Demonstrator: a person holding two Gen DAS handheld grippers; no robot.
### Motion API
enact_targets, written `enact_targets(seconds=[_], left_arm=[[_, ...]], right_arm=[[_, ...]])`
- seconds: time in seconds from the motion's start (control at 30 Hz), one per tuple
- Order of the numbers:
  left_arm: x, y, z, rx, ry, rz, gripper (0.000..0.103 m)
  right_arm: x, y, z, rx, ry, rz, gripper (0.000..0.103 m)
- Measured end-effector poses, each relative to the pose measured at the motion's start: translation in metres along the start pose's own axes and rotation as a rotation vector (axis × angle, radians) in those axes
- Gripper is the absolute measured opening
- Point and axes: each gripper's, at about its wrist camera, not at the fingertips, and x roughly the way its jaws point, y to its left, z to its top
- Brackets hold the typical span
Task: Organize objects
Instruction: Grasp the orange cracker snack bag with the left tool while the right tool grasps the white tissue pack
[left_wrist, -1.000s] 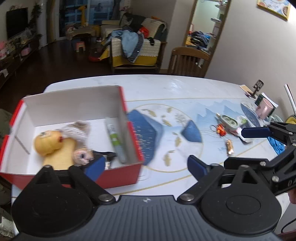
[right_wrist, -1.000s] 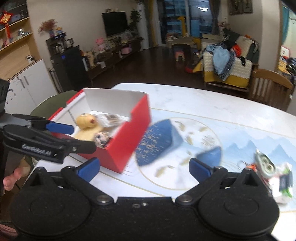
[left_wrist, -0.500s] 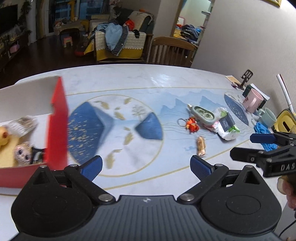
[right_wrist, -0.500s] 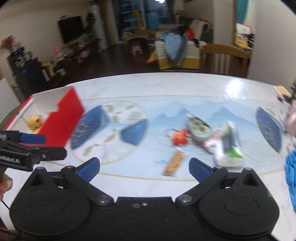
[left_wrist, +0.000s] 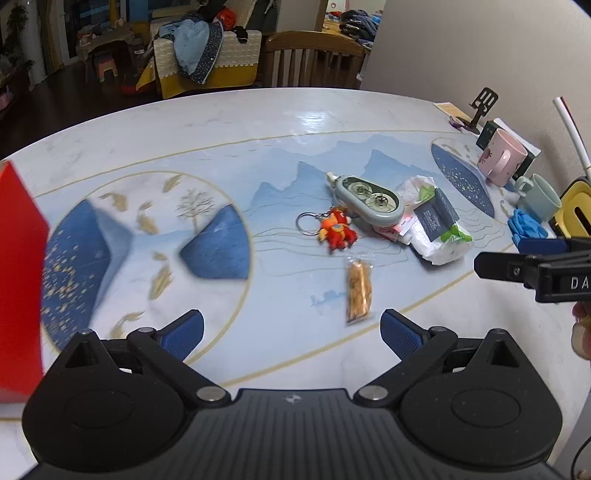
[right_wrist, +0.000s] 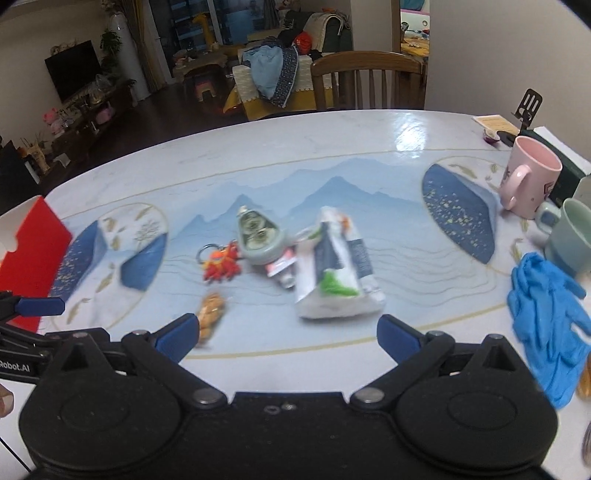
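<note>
Several loose objects lie mid-table: a snack packet (left_wrist: 358, 288) (right_wrist: 209, 314), a red toy keychain (left_wrist: 335, 232) (right_wrist: 221, 264), a grey oval case (left_wrist: 369, 199) (right_wrist: 260, 236) and a white tissue pack (left_wrist: 437, 225) (right_wrist: 338, 273). The red box (left_wrist: 18, 280) (right_wrist: 31, 254) stands at the left edge. My left gripper (left_wrist: 291, 330) is open and empty, just short of the snack packet. My right gripper (right_wrist: 284, 332) is open and empty, in front of the tissue pack, and shows at the right of the left wrist view (left_wrist: 517, 258).
A pink mug (left_wrist: 500, 162) (right_wrist: 530, 181), a green-grey cup (left_wrist: 541, 197) (right_wrist: 570, 236), blue gloves (left_wrist: 526, 225) (right_wrist: 546, 317) and a yellow holder (left_wrist: 576, 206) crowd the right edge. A phone stand (left_wrist: 480, 110) and a wooden chair (right_wrist: 369, 81) are at the far side.
Both grippers have swung right, away from the red box and toward the loose objects. The box has slid to the left edge of both views. Both stay open.
</note>
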Motion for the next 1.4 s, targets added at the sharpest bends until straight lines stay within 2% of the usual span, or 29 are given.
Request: enact_targets(seconds=[0.23,0.47,0.73,0.87,1.03,1.17,1.2,1.23,1.3,1.4], left_arm=[[0.033,-0.028,0.016,0.044,0.010,-0.015,0.102],[0.068,-0.052,0.023,0.103,0.040,-0.016,0.102],[0.096,-0.054,0.020,0.095,0.075,0.010,0.102],[0.099,-0.054,0.018,0.108,0.066,0.043,0.102],[0.098,-0.055,0.016,0.137,0.051,0.045,0.100],[0.092,-0.062,0.013,0.193,0.032,0.046,0.078],[0.091,-0.064,0.012,0.204,0.031,0.039,0.068],[0.089,-0.066,0.012,0.213,0.030,0.033,0.062],[0.087,-0.070,0.013,0.232,0.032,0.022,0.038],[0.086,-0.074,0.014,0.257,0.044,0.009,0.027]], right_arm=[[0.027,-0.019,0.017,-0.027,0.023,-0.022,0.100],[0.067,-0.038,0.029,0.013,0.068,-0.071,0.095],[0.097,-0.051,0.032,0.066,0.116,-0.095,0.086],[0.103,-0.048,0.031,0.061,0.123,-0.084,0.085],[0.106,-0.044,0.032,0.059,0.113,-0.076,0.082],[0.103,-0.039,0.031,0.044,0.099,-0.069,0.067],[0.103,-0.038,0.030,0.044,0.097,-0.070,0.066],[0.102,-0.038,0.030,0.044,0.094,-0.071,0.065],[0.101,-0.038,0.028,0.052,0.082,-0.075,0.062],[0.097,-0.040,0.026,0.074,0.077,-0.069,0.048]])
